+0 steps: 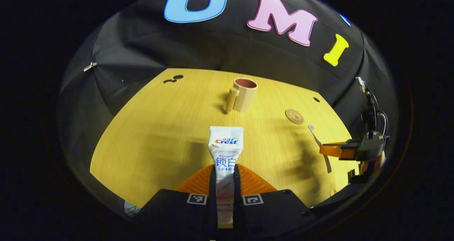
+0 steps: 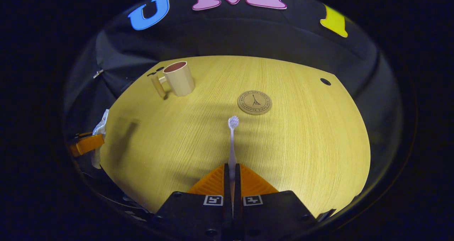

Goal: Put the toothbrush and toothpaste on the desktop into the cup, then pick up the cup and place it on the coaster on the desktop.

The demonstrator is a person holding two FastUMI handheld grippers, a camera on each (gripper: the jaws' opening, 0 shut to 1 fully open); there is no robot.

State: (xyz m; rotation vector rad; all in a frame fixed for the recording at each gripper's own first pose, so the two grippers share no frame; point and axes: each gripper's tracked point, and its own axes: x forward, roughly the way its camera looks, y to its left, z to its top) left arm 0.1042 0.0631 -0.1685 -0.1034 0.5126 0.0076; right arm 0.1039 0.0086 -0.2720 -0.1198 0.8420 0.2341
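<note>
— Two grippers, and each one has something pinched. In the left gripper view, the left gripper [image 1: 225, 184] has its fingers pressed on either side of the toothpaste [image 1: 225, 152], and the tube sticks forward above the desktop [image 1: 159, 127].

— And the right one?

— In the right gripper view, the right gripper [image 2: 232, 179] is closed on the handle of the toothbrush [image 2: 232, 141]. The brush points straight ahead, bristle head at the far end, aimed toward the coaster [image 2: 254, 102].

— Is the brush head touching the coaster?

— No; it stops short of it, with bare wood showing between them.

— Where does the cup sit?

— Upright on the desktop, toward the far edge. In the right gripper view the cup [image 2: 179, 78] is far left, its handle turned to the left, well apart from the coaster. In the left gripper view it stands straight beyond the tube's tip, and the coaster lies off to its right.

— Anything inside the cup?

— What shows of its inside looks bare, though the bottom is out of sight.

— Can the grippers see each other?

— Yes. At the right edge of the left gripper view the right gripper holds the toothbrush over the desk's near corner; the brush looks like a thin dark strip there, probably partly its shadow. At the left edge of the right gripper view, the left gripper shows with the pale tube in it.
</note>
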